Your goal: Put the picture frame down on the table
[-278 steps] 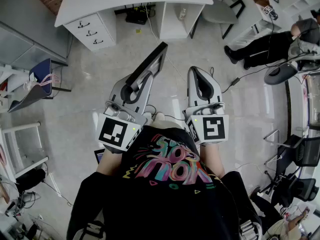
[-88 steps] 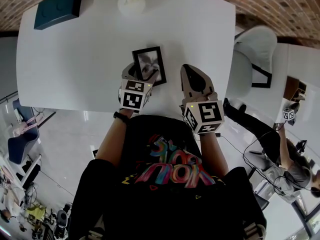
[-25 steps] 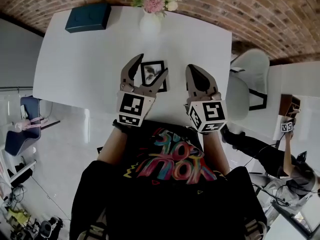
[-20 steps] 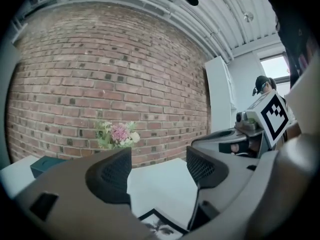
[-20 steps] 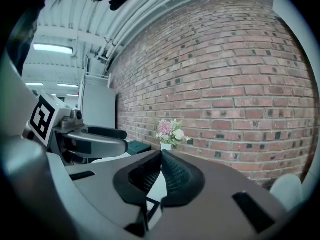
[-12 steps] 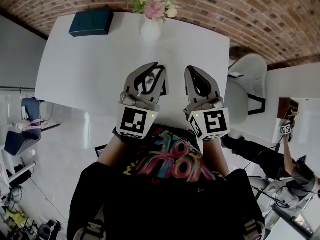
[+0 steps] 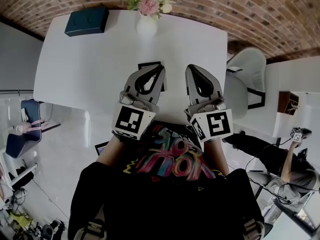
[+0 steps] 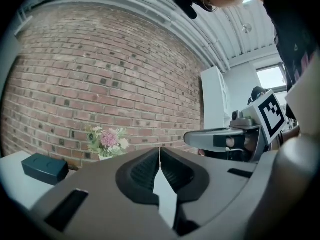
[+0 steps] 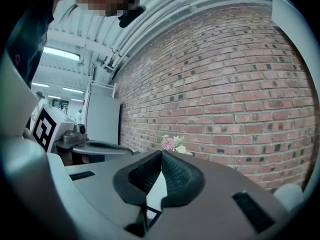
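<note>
The black picture frame (image 7: 146,64) lies on the white table (image 7: 85,69), with nothing holding it. Most of it is hidden beneath my left gripper (image 7: 160,67), which hovers over it with its jaws shut and empty. In the left gripper view the fingertips (image 8: 160,152) meet with nothing between them. My right gripper (image 7: 192,68) is beside the frame to its right, also shut and empty; its own view shows the fingertips (image 9: 161,154) pressed together. The frame does not show in either gripper view.
A white vase of pink and white flowers (image 7: 146,15) stands at the table's far edge against the brick wall. A dark teal box (image 7: 86,20) sits at the far left corner. A pale chair (image 7: 245,79) stands off the table's right side.
One second ago my left gripper stood open over the frame; its jaws have since shut with nothing in them. The frame stays on the table. The right gripper has hardly moved.
</note>
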